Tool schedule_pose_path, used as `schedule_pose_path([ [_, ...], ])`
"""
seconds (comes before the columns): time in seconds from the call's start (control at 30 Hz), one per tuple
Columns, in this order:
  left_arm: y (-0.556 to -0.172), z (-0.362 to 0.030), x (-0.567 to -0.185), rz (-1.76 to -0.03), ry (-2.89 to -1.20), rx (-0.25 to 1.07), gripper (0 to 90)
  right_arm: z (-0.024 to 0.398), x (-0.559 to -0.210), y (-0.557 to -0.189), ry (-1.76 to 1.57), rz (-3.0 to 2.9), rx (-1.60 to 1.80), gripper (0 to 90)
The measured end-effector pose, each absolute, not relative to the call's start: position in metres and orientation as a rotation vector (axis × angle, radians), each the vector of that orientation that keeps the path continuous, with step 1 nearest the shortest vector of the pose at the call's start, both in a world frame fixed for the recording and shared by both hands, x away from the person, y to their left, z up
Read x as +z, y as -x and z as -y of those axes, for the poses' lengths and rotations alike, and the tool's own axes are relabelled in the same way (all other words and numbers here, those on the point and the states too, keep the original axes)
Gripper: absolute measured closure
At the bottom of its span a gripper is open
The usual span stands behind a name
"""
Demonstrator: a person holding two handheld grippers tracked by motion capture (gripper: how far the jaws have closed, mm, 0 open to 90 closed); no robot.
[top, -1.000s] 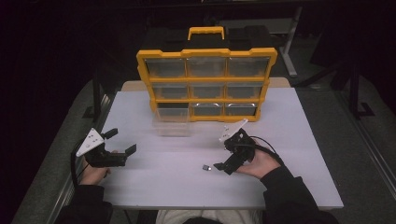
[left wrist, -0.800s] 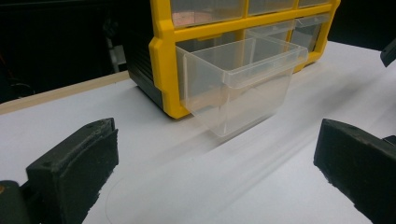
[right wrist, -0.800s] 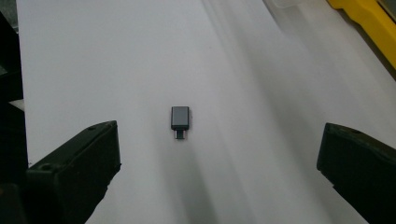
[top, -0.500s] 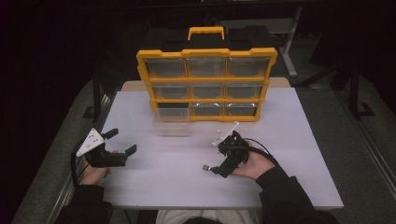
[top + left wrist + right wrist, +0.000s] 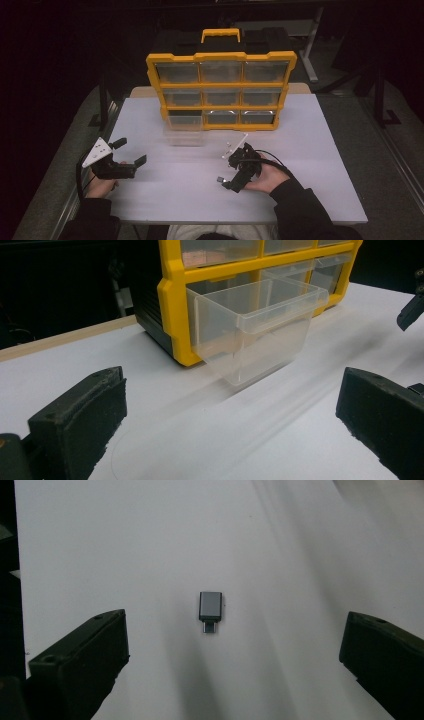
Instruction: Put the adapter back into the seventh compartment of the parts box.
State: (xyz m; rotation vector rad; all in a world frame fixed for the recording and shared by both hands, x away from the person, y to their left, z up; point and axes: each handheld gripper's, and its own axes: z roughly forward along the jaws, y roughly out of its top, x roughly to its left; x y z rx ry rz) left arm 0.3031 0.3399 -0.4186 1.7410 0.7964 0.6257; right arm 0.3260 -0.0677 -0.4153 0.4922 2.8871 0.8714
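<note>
A yellow organiser [image 5: 221, 90] with clear drawers stood upright at the far middle of the white table [image 5: 310, 165]. One clear drawer [image 5: 184, 131] sat out on the table, just in front of the organiser's lower left corner. The left gripper [image 5: 131, 151] lay near the left edge, jaws apart. The right gripper [image 5: 227, 183], held in a hand [image 5: 270, 177], pointed at a small grey adapter [image 5: 220, 179] just beside its tip.

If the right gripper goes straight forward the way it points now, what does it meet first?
Most likely the small grey adapter, which lies on the white table straight ahead between the open jaws of the right gripper. How far ahead is unclear.
</note>
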Motion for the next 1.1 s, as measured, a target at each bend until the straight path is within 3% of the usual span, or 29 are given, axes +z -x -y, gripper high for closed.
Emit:
schedule_pose_path([
  [0.63, -0.303, -0.339, -0.419, -0.797, -1.745, 0.622, 0.0, 0.051, -0.428, -0.328, -0.48, -2.947, 0.836, 0.0],
  [1.1, -0.303, -0.339, -0.419, -0.796, -1.747, 0.621, 0.0, 0.047, -0.431, -0.327, -0.44, -2.966, 0.796, 18.3],
])
